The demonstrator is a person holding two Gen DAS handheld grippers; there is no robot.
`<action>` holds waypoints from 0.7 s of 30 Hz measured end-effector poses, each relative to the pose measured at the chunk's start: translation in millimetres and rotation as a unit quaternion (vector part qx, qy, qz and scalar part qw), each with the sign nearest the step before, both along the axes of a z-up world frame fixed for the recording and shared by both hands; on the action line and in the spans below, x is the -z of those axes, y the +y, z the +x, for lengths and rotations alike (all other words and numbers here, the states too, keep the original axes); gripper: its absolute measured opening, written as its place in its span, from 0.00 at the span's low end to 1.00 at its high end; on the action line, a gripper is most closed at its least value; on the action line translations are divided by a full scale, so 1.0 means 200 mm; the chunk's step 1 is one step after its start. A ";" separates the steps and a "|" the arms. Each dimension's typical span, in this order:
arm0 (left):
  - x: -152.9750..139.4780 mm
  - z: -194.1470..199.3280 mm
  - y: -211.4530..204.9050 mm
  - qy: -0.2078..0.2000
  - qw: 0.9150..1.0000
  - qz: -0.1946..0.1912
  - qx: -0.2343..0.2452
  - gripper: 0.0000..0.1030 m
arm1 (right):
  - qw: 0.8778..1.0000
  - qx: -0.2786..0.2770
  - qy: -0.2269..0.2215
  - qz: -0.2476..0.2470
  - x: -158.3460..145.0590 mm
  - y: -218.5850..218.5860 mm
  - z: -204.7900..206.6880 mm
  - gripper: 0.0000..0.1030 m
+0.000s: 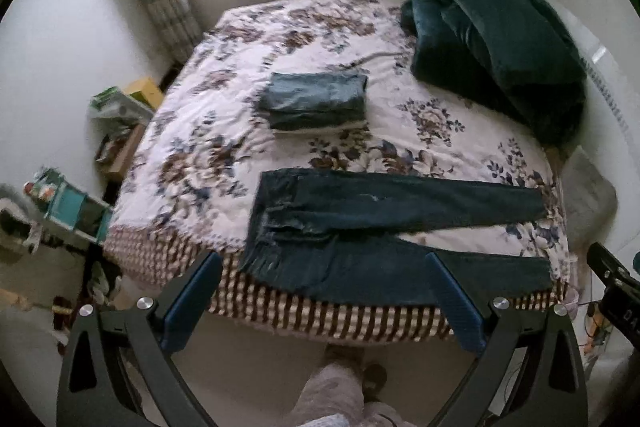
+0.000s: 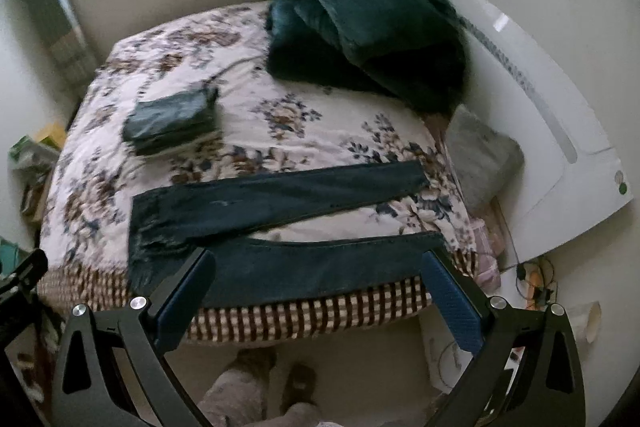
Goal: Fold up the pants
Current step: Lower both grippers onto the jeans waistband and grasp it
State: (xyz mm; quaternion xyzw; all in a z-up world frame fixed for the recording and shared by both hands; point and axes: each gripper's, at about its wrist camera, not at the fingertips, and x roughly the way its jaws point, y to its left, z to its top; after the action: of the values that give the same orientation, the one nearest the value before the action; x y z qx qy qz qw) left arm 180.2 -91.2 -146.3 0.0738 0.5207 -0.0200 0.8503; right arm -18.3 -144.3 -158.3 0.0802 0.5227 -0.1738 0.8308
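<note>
Lying flat on the bed (image 1: 192, 131), pants (image 1: 360, 223) beyond both open grippers

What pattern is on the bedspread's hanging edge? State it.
Brown-and-cream checks on the bedspread's edge, unlike the floral top; clearest in the right wrist view.

Below me sits the bed (image 1: 224, 147), covered by a pale floral spread with a brown-and-cream striped border along the near edge. Lying flat across that near side are the dark blue pants (image 1: 360, 223), waist to the left, both legs running right and splayed apart, the nearer leg right along the striped edge. Further back, toward the middle, rests a stack of folded jeans (image 1: 316, 101), well apart from the pants. At the far right corner a dark green blanket (image 1: 500, 51) is heaped up. Just past the bed's right edge, a grey pillow (image 2: 480, 155) leans by the white headboard (image 2: 560, 107).
</note>
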 end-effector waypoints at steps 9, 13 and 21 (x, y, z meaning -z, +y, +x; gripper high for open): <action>0.56 0.75 -0.22 0.058 0.996 0.036 0.064 1.00 | 0.996 0.022 0.091 0.008 0.70 -0.26 0.76 1.00; 0.91 1.01 -0.36 0.082 0.988 0.085 0.102 1.00 | 0.991 -0.006 0.135 -0.011 1.11 -0.34 1.09 1.00; 1.72 1.31 -0.62 0.150 0.953 0.181 0.191 1.00 | 0.959 -0.093 0.265 -0.045 2.04 -0.53 1.57 1.00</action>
State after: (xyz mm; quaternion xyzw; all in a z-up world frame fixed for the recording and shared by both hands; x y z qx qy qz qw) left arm 441.7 -214.3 -490.9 0.3202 0.6136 -0.0982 0.7151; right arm 296.0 -251.0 -567.2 -0.0552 0.7208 -0.1338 0.6779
